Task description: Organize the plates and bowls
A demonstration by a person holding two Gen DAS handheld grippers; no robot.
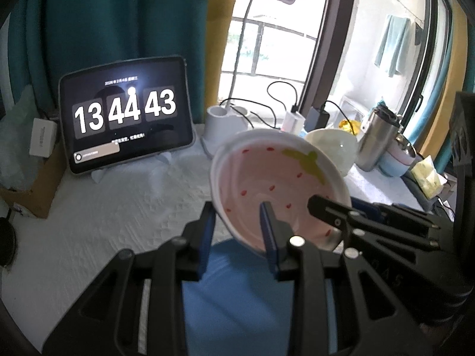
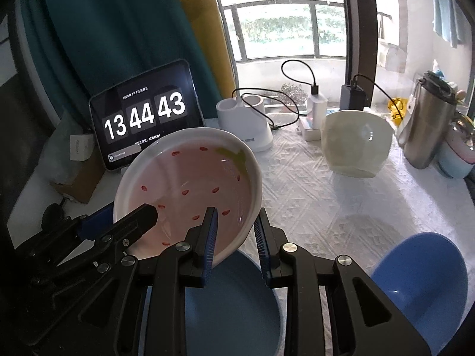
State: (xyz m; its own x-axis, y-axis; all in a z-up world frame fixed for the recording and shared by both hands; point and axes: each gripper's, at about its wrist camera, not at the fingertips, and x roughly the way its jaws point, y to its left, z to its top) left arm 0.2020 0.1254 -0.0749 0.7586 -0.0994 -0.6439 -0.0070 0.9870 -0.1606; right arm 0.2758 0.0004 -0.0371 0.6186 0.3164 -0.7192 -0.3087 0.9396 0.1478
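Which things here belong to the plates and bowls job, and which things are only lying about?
Belong to the job:
strawberry plate, held by both grippers
blue plate, under it
cream bowl
blue bowl

Only lying about:
tablet clock
lamp base
steel tumbler
chargers and cables

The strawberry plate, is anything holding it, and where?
Both grippers hold the strawberry plate by its rim: the left gripper on the left edge, the right gripper on the right edge.
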